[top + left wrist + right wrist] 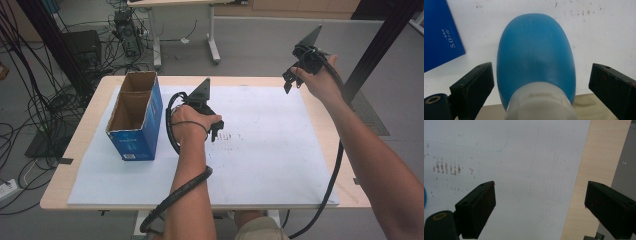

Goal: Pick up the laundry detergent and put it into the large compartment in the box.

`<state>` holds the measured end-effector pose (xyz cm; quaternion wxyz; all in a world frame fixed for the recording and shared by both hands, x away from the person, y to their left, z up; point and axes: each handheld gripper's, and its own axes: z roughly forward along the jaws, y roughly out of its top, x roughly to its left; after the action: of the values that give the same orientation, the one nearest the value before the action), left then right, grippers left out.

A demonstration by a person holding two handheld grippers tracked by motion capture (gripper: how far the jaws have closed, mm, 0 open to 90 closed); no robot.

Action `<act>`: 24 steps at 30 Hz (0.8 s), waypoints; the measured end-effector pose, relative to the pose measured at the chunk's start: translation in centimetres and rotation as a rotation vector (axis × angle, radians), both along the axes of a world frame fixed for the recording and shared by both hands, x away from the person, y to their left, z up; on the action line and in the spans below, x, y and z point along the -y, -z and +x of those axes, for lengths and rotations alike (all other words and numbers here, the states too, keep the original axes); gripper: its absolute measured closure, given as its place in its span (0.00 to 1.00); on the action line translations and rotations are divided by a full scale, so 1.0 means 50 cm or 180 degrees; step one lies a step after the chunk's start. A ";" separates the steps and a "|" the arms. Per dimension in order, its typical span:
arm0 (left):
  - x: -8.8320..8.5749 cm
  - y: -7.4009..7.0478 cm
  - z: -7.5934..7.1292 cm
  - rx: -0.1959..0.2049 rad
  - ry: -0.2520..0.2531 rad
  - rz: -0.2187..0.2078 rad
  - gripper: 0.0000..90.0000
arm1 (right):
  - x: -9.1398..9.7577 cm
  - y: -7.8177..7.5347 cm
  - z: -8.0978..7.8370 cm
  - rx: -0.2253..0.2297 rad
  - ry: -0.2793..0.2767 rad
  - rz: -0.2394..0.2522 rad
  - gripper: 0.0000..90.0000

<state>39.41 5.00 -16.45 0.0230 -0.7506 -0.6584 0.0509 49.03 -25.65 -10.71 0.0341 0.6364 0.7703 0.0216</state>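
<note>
Blue bottle (536, 62) lies between the left gripper (214, 131)'s released fingers (472, 86).
Right gripper (291, 80), fingers released, hovers right of the box (136, 117) above the white-sheeted tabletop (280, 165).

A blue plastic bottle (536, 57) with a white cap lies on its side on the white mat (599, 32), cap end nearest the camera.

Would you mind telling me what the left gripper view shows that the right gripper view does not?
The left gripper view alone shows a blue bottle with a white cap lying between the open jaws of the left gripper, and a side of the blue box. The right gripper view alone shows the wooden table edge and grey floor beyond the open right gripper. Both show the marked white mat.
</note>
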 end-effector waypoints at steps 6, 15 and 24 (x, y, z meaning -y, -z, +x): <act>0.002 -0.001 0.000 0.0001 -0.0003 0.0006 0.07 | 0.000 -0.001 0.000 -0.0007 -0.0002 -0.0002 0.11; 0.003 -0.001 -0.001 0.0004 0.0006 0.0008 0.07 | 0.002 -0.002 -0.001 -0.0002 0.0007 -0.0005 0.11; 0.003 0.001 -0.001 0.0000 0.0007 0.0011 0.07 | 0.003 -0.002 -0.001 -0.0005 0.0007 0.0001 0.11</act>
<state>39.37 4.86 -16.47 0.0244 -0.7512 -0.6577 0.0498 48.98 -25.82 -10.61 0.0334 0.6373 0.7696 0.0213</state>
